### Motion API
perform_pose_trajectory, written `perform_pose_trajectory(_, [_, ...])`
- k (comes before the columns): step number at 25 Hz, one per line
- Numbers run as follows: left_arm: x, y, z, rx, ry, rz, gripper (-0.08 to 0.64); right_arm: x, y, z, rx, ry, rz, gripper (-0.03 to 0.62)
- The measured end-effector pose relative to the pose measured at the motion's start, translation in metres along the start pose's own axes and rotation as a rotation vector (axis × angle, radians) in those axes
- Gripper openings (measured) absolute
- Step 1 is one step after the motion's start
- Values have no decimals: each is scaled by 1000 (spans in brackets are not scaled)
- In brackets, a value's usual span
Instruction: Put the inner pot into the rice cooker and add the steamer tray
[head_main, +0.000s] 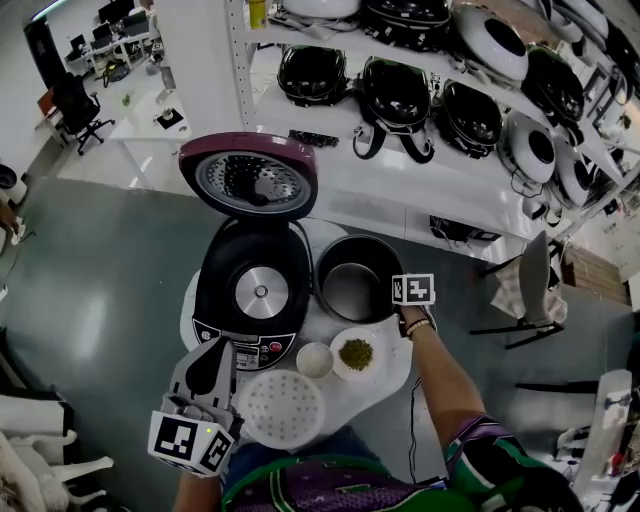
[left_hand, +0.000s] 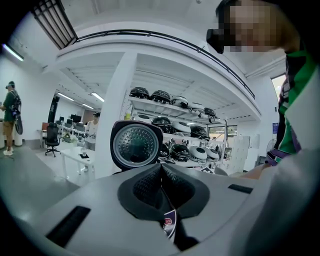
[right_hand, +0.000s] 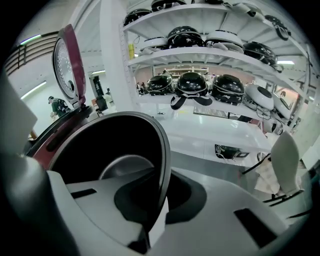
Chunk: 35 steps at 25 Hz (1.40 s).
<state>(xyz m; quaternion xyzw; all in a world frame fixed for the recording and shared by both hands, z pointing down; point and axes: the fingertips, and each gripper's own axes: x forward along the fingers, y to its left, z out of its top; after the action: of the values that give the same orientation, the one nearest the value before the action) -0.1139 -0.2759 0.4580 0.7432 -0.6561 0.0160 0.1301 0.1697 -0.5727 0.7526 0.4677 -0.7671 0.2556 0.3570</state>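
Left gripper is hovering at 7 o'clock beside the tray, jaws pressed together on nothing. Right gripper is pinching the pot by its rim, at 3 o'clock of the cooker. Grasping looks done; next is lifting it clear and lowering it level into the cooker.

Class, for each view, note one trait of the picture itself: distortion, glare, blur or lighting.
Head view: shelving bows outward, pale glare on the floor. Left gripper view: black rounded corners, the left gripper fills the bottom. Right gripper view: the inner pot rim looms huge and curved.
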Motion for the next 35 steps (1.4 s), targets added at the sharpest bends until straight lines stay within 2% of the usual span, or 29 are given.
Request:
perform_pose_trajectory(14, [-8, 9, 9, 13, -6, -21, 21, -23, -10, 7, 126, -86, 3, 3])
perform_pose_trajectory(17, [-13, 12, 14, 18, -21, -25, 21, -39, -13, 13, 166, -111, 8, 3])
perform_pose_trajectory(24, [-19, 37, 32, 14, -68, -26, 21, -81, -13, 30, 189, -161, 2, 6])
perform_pose_trajectory(30, [-27, 57, 50, 13, -115, -39, 21, -127, 8, 41, 241, -221, 35, 6])
perform_pose_trajectory(35, [-28, 70, 66, 17, -150, -72, 21, -171, 31, 55, 243, -279, 39, 11])
